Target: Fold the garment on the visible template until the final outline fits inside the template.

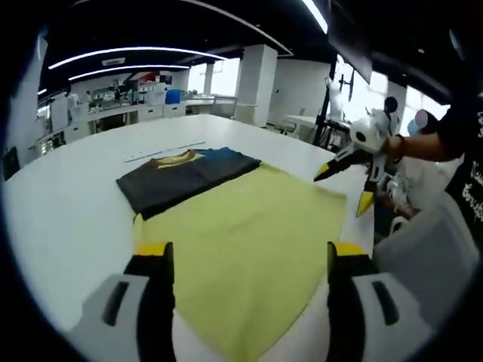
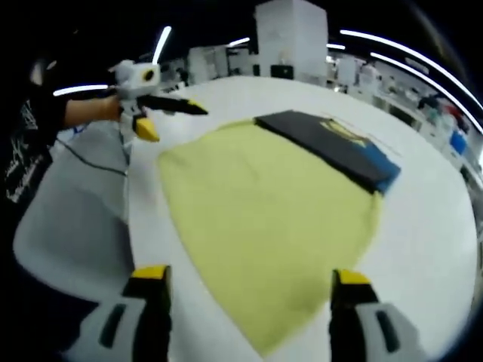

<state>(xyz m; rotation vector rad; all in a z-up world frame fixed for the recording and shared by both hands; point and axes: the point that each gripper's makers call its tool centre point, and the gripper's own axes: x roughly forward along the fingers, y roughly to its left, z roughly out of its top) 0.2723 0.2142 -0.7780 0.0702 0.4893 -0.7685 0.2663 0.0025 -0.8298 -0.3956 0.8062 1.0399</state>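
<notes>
On the white table [image 1: 68, 204], seen in the left gripper view, a dark folded garment [image 1: 185, 177] is laid along the far edge of a yellow template sheet [image 1: 249, 256]; a yellow printed patch and a blue panel are seen on the garment's upper face. A thin pale strip [image 1: 162, 151] is noted on the table just beyond the garment. The left gripper [image 1: 245, 256] is held above the near part of the template, its yellow-tipped jaws spread wide with nothing between them. Further right, the right gripper [image 1: 349, 181] is seen in a person's hand above the table's edge, jaws parted and empty.

In the right gripper view, the left gripper [image 2: 170, 117] appears at far left, held by the person, jaws apart. The template [image 2: 264, 226] lies at centre, with the garment [image 2: 332, 147] along its far right edge. The right gripper [image 2: 247, 283] is held over the template's near corner, jaws spread, gripping nothing.
</notes>
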